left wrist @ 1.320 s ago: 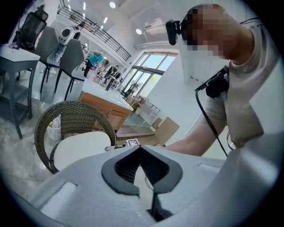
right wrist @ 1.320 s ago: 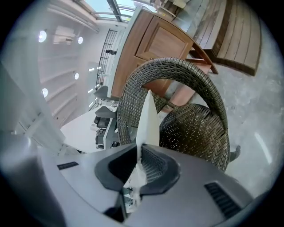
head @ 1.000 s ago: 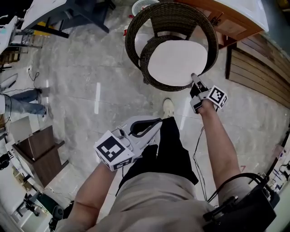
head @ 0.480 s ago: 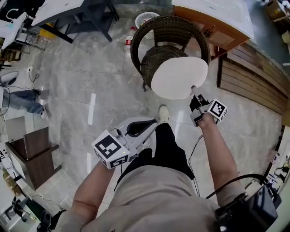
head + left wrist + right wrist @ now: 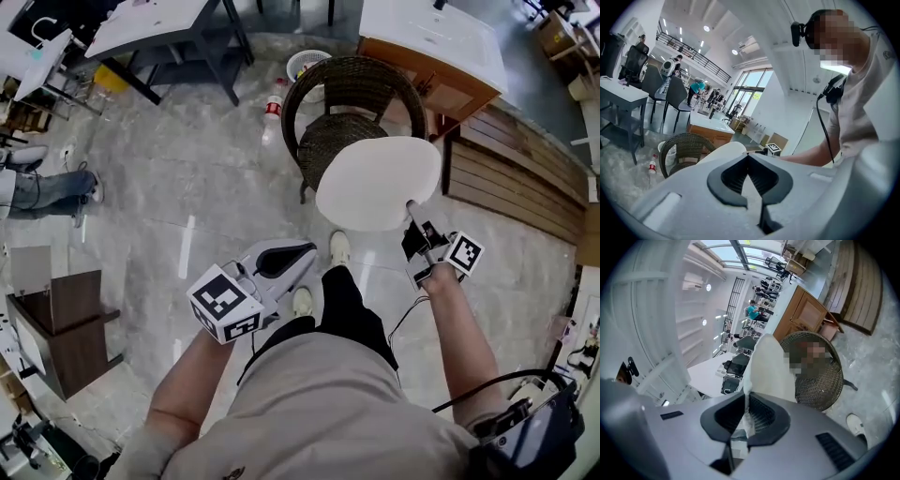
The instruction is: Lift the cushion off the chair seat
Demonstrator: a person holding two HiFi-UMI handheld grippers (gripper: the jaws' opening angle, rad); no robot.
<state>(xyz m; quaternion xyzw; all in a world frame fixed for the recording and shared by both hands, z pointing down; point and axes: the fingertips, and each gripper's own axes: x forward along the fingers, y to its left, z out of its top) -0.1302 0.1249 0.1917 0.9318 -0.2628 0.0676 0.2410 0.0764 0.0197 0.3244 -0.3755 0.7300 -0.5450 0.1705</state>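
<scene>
Cushion [image 5: 378,183] above the chair seat [image 5: 327,141]

The round white cushion [image 5: 378,183] hangs lifted off the dark wicker chair [image 5: 333,141], over the seat's front.

You'll find no readable words or numbers: the left gripper's cube [image 5: 225,305] and the right gripper's cube [image 5: 464,255] show only square patterns.

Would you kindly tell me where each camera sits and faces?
Head view: on the person's head, facing steeply down at wicker chair and cushion; forearms, legs, left gripper, right gripper show.
Left gripper view: along shut, empty jaws toward the chair; person's torso shows.
Right gripper view: along jaws clamping the cushion's edge; shoe shows.
All three share cushion, chair.
</scene>
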